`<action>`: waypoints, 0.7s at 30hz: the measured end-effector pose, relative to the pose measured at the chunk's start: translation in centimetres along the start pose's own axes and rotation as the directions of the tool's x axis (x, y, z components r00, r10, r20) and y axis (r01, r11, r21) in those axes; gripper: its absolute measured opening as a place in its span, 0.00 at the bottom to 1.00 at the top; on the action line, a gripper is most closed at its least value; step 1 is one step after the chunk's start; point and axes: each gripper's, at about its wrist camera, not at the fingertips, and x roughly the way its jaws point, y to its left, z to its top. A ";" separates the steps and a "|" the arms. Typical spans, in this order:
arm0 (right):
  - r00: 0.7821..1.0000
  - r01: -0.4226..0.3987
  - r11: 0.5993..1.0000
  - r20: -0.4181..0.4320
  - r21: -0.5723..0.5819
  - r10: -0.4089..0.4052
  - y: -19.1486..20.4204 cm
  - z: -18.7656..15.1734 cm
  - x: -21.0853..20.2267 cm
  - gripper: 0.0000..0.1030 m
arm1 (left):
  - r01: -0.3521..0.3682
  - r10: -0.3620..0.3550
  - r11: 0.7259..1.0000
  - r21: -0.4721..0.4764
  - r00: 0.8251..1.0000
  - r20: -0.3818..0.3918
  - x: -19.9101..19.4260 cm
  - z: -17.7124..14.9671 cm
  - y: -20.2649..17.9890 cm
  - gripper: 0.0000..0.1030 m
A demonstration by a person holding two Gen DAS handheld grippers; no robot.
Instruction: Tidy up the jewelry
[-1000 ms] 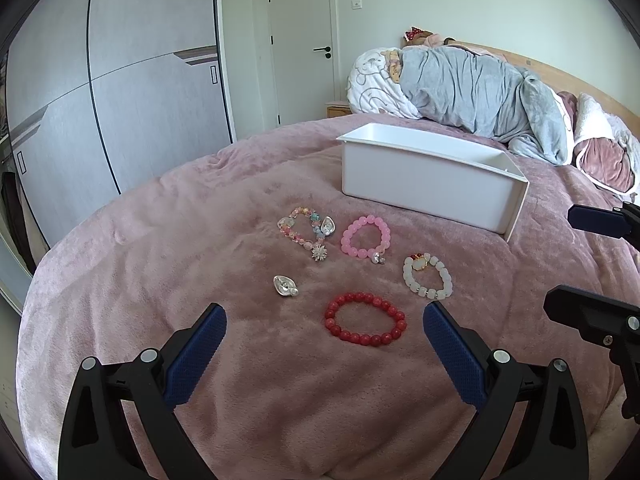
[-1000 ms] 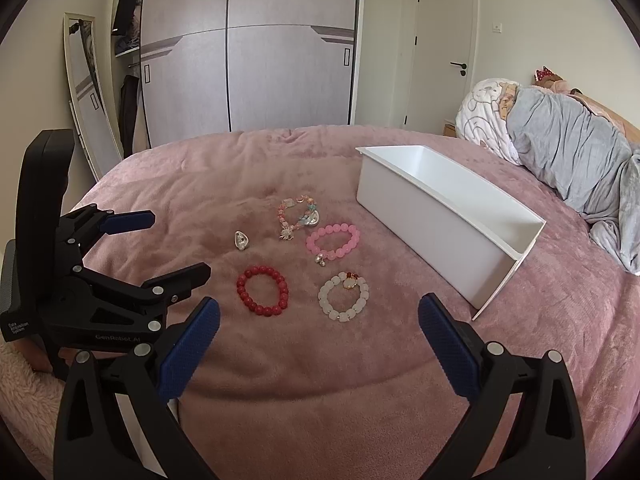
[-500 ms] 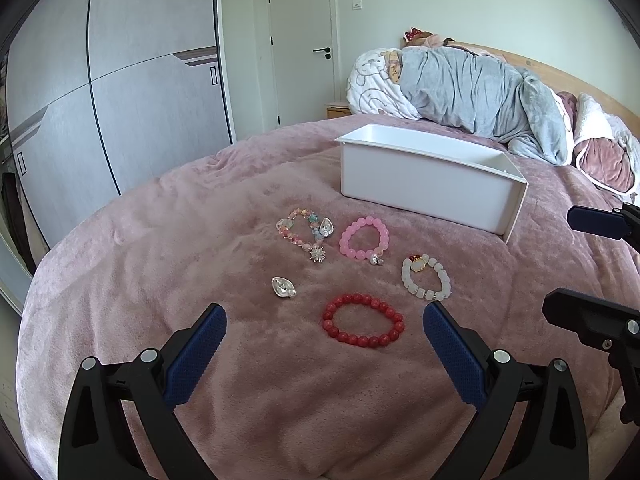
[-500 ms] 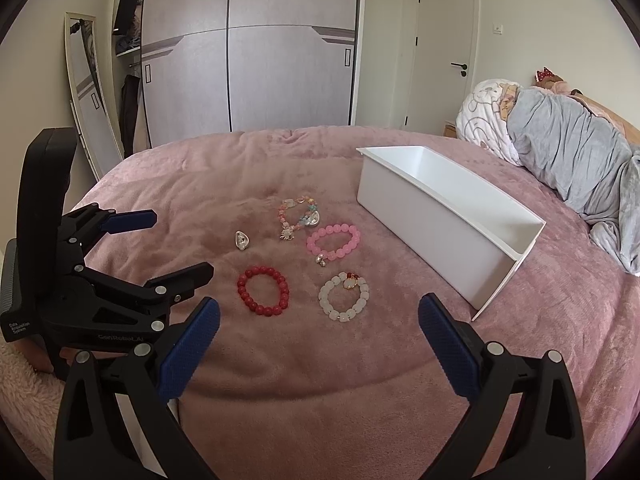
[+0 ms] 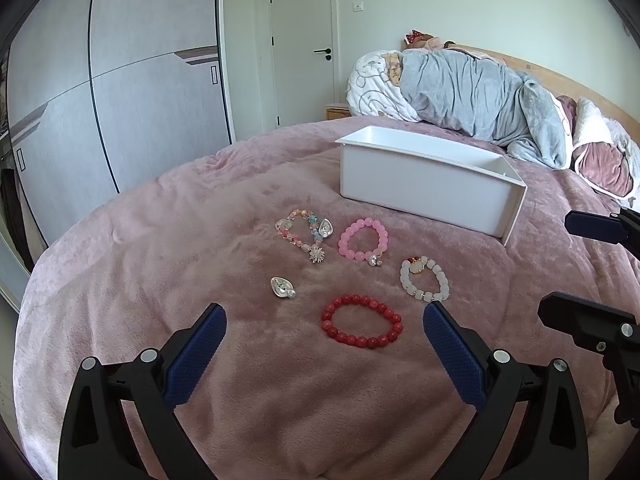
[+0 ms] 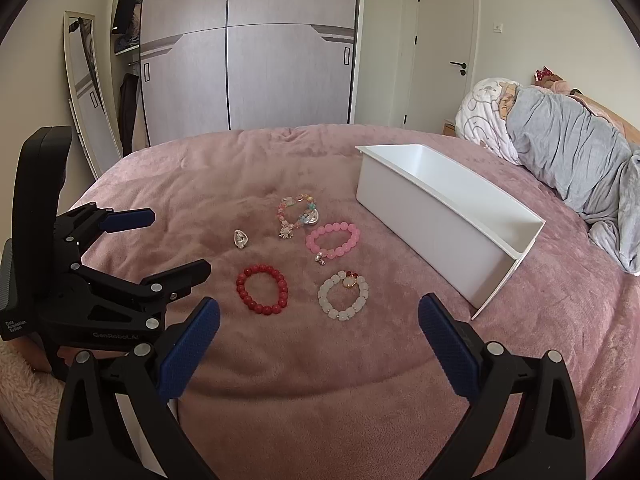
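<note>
Looking left to right across the room, I see grey wardrobe doors [image 6: 248, 80], a white door [image 5: 302, 44], and a heap of grey bedding [image 5: 472, 96] at the far right; everything lies on a pink plush bedspread [image 5: 160, 240]; my left gripper [image 5: 324, 344] hangs spread wide above it with nothing between its pads, and my right gripper [image 6: 318, 336] is equally splayed and empty.

One container, a white bin [image 5: 428, 184], stands on the bedspread beyond the jewelry; what I can see of its inside holds nothing.

Counted: four bracelets and one loose silver charm [image 5: 283, 288], all on the bedspread, none in the bin; charm leftmost, then multicolour bracelet [image 5: 304, 232], red bracelet [image 5: 361, 321] nearest me, pink bracelet [image 5: 363, 239], white bracelet [image 5: 425, 284] furthest right.
</note>
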 end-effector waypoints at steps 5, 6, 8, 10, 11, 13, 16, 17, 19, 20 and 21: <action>1.000 -0.001 1.000 0.001 0.006 0.001 -0.2 0.0 0.0 0.95 | 0.003 -0.003 1.000 0.002 1.000 0.000 0.0 0.0 0.0 0.97; 1.000 -0.002 1.000 0.003 0.007 0.002 -0.2 0.0 0.0 0.95 | 0.003 -0.003 1.000 0.003 1.000 0.000 0.0 0.0 -0.1 0.97; 1.000 -0.003 1.000 0.006 0.010 0.003 -0.3 0.0 0.0 0.95 | 0.002 -0.002 1.000 0.001 1.000 0.001 0.0 -0.1 0.1 0.97; 1.000 -0.004 1.000 0.003 0.012 0.004 -0.3 0.0 0.0 0.95 | 0.000 0.000 1.000 0.002 1.000 0.002 0.1 0.0 0.0 0.97; 1.000 -0.005 1.000 0.001 0.014 0.005 -0.3 0.0 0.0 0.95 | 0.000 0.000 1.000 0.003 1.000 0.000 0.1 0.1 0.0 0.97; 1.000 -0.007 1.000 -0.002 0.017 0.007 -0.4 0.2 0.2 0.95 | 0.002 -0.002 1.000 -0.001 1.000 0.003 -0.1 0.1 -0.1 0.97; 1.000 0.003 1.000 -0.001 0.015 -0.003 -0.6 0.7 0.7 0.95 | 0.001 -0.001 1.000 -0.002 1.000 0.000 0.2 0.5 -0.3 0.97; 1.000 0.005 1.000 0.001 0.018 -0.005 -0.7 0.9 0.9 0.95 | 0.002 -0.002 1.000 0.000 1.000 0.002 0.3 0.7 -0.3 0.97; 1.000 0.004 1.000 0.000 0.030 -0.004 -1.0 1.3 1.3 0.95 | 0.005 -0.005 1.000 -0.003 1.000 0.006 0.5 1.1 -0.2 0.97; 1.000 0.003 0.999 -0.002 0.041 -0.002 -1.2 1.5 1.6 0.95 | 0.007 -0.007 1.000 -0.004 1.000 0.007 0.7 1.2 0.0 0.97; 1.000 -0.001 0.999 -0.004 0.051 0.001 -1.5 1.7 1.9 0.95 | 0.007 -0.007 1.000 -0.005 1.000 0.006 1.2 1.4 0.2 0.97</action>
